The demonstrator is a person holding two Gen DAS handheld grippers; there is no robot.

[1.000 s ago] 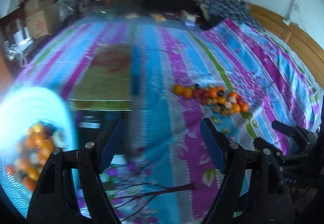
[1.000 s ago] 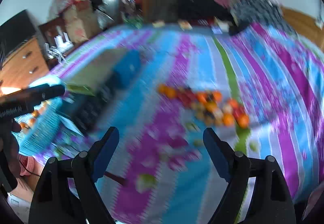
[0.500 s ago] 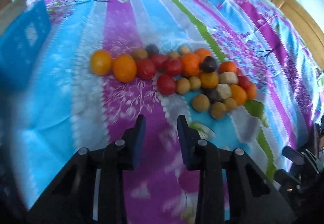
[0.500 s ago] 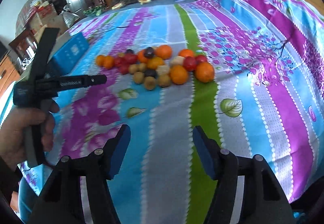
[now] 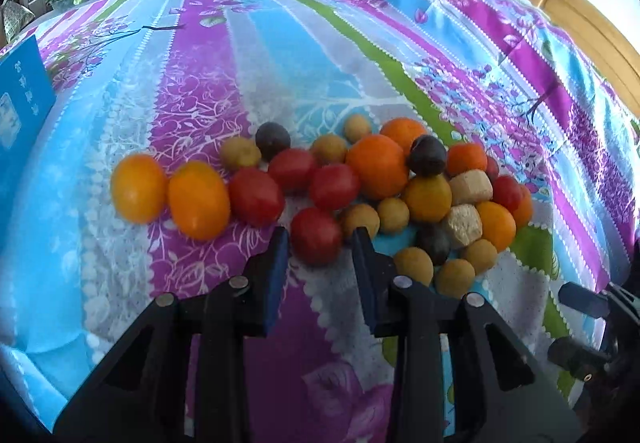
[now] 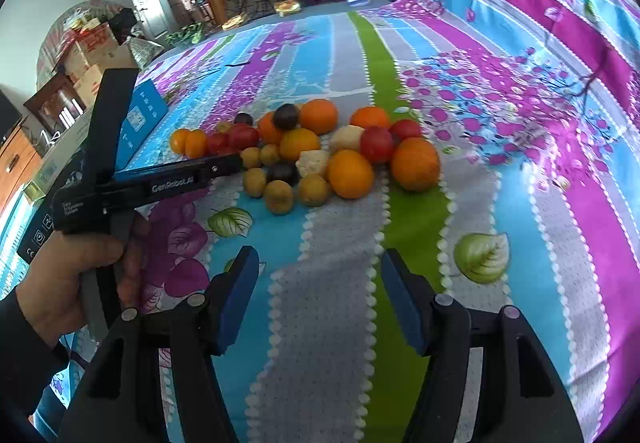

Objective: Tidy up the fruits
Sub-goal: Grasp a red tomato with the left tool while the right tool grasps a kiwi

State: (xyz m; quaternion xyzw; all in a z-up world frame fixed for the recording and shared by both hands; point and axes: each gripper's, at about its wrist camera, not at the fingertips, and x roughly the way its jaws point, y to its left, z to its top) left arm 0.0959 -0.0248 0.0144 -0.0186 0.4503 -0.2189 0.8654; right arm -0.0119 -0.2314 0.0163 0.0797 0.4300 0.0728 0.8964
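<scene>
At lower centre of the left wrist view: left gripper (image 5: 318,239) narrowed from its wide spread of a second ago, blue pads now flanking the round red tomato-like fruit (image 5: 316,235) at the near edge of the mixed fruit pile (image 5: 384,179); contact not confirmed, fruit resting on the striped floral bedsheet (image 5: 192,95). Indicates pick of this fruit imminent, sorting barely begun. At bottom of the right wrist view: right gripper (image 6: 320,283) spread wide, empty, well short of the pile. Blue box (image 5: 18,111) at left edge.
</scene>
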